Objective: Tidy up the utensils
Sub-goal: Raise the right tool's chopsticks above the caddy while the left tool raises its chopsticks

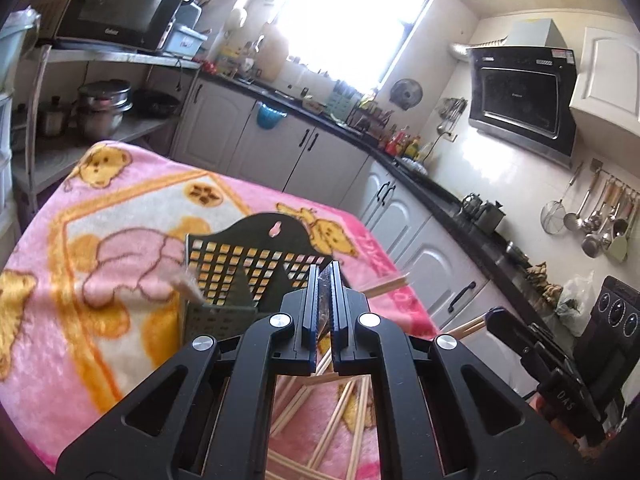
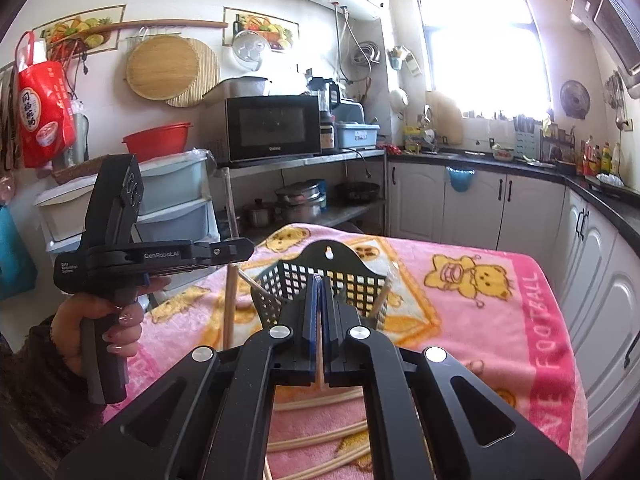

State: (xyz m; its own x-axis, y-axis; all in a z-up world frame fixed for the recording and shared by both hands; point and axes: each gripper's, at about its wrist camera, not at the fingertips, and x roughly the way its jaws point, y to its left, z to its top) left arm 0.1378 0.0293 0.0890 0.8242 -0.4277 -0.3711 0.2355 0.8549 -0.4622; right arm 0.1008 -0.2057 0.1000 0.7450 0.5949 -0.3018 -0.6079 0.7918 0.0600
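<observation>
A black mesh utensil basket stands on the pink bear blanket. Several wooden chopsticks lie loose on the blanket under both grippers. My left gripper is shut on a chopstick that hangs down from its jaws; the stick shows upright in the right wrist view, left of the basket. My right gripper is shut on a chopstick, just in front of the basket. A couple of chopsticks lean in the basket.
A shelf rack with a microwave and pots stands behind the table. White cabinets under a black counter run along the back and right. The blanket's edge drops off at the right.
</observation>
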